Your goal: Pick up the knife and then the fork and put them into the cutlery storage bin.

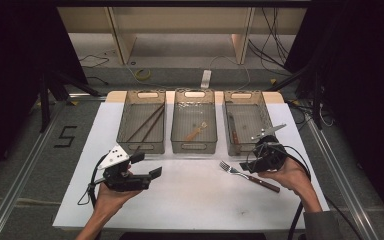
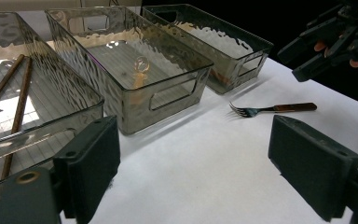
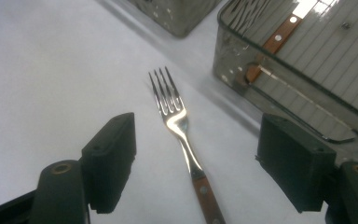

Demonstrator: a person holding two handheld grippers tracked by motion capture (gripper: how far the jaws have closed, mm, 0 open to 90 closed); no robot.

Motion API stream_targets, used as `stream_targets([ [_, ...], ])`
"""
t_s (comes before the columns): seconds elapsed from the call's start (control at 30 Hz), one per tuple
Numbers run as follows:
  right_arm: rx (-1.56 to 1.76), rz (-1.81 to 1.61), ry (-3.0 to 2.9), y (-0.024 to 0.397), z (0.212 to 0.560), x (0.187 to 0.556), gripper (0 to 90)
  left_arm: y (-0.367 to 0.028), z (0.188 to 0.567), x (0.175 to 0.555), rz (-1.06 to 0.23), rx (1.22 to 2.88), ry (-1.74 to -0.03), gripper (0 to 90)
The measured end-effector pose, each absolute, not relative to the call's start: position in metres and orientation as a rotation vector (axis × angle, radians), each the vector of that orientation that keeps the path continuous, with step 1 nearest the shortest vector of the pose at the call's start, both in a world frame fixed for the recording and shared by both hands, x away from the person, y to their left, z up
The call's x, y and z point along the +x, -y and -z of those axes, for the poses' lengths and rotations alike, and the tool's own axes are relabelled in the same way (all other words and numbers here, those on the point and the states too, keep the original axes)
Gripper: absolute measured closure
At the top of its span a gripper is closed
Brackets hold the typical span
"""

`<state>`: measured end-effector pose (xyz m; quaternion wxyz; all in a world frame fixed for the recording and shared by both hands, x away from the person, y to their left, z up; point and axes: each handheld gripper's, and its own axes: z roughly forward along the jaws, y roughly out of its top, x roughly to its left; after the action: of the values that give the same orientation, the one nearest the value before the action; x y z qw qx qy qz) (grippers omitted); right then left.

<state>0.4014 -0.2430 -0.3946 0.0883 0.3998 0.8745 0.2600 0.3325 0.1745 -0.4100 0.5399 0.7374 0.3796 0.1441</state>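
1. Both pairs of jaws stand apart, with nothing between their flat, matte black pads. The right gripper [image 3: 196,161] hangs just above the fork [image 3: 182,135], its jaws to either side of the neck; the left gripper [image 2: 193,168] is held over bare table, well away from the fork.
2. The fork lies flat on the white sheet covering the table [image 1: 190,195], in front of the right-hand bin, with four shiny metal tines and a brown wooden handle set with pale rivets.
3. Three rectangular bins of smoky, rippled clear plastic with cut-out handles sit in a row.
4. The left bin [image 1: 141,129] holds two slim brown sticks [image 1: 147,123], laid slantwise.
5. The middle bin [image 1: 194,127] holds a small utensil with a clear rounded end [image 2: 141,65].
6. The right bin [image 1: 245,127] holds a utensil with a riveted wooden handle [image 3: 272,44].
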Motion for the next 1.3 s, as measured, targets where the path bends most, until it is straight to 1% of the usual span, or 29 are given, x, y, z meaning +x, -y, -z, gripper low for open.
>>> stream_targets([
  [0.5,1.229,-0.629,-2.668,0.255,0.419,0.401,33.2,-0.175,0.412,0.335,-0.347,1.748,-0.912,16.0],
  [0.67,1.232,-0.606,-2.68,0.258,0.425,0.401,33.8,-0.174,0.412,0.335,-0.348,1.748,-0.913,16.0],
  [0.8,1.227,-0.58,-2.699,0.258,0.428,0.4,36.0,-0.173,0.411,0.334,-0.351,1.752,-0.908,16.0],
  [1.3,1.219,-0.465,-2.742,0.259,0.442,0.399,52.6,-0.174,0.411,0.332,-0.347,1.758,-0.888,16.0],
])
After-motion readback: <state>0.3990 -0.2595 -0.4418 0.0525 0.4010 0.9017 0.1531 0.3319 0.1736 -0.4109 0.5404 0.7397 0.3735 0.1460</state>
